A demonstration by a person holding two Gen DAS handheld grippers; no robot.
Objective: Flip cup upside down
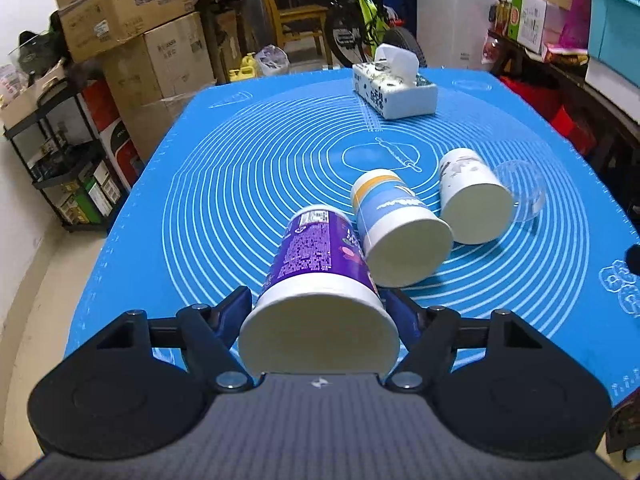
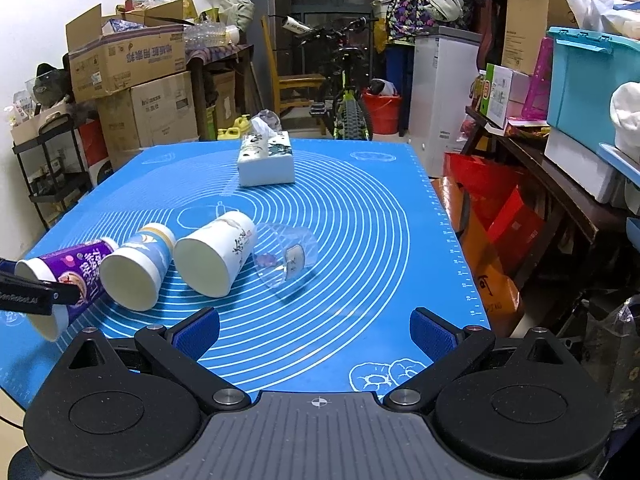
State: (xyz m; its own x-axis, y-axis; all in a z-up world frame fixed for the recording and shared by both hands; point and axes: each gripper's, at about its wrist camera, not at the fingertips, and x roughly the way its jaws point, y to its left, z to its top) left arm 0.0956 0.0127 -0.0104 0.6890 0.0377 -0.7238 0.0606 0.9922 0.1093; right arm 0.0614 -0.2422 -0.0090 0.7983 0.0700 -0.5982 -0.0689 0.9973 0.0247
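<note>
My left gripper (image 1: 318, 304) is shut on a purple paper cup (image 1: 316, 264) near its rim; the cup lies on its side, mouth toward the camera. It also shows in the right wrist view (image 2: 76, 276) at the far left, with the left gripper's finger across it. A blue-and-white cup (image 1: 394, 224) (image 2: 138, 262), a white printed cup (image 1: 470, 196) (image 2: 218, 256) and a clear glass cup (image 1: 524, 190) (image 2: 286, 256) lie on their sides on the blue mat (image 2: 360, 240). My right gripper (image 2: 316, 334) is open and empty, near the mat's front edge.
A tissue box (image 1: 394, 88) (image 2: 266, 158) stands at the far side of the mat. Cardboard boxes (image 2: 128, 80) and a shelf rack stand to the left, a bicycle (image 2: 348, 92) behind, cluttered shelves and a teal bin (image 2: 588, 76) to the right.
</note>
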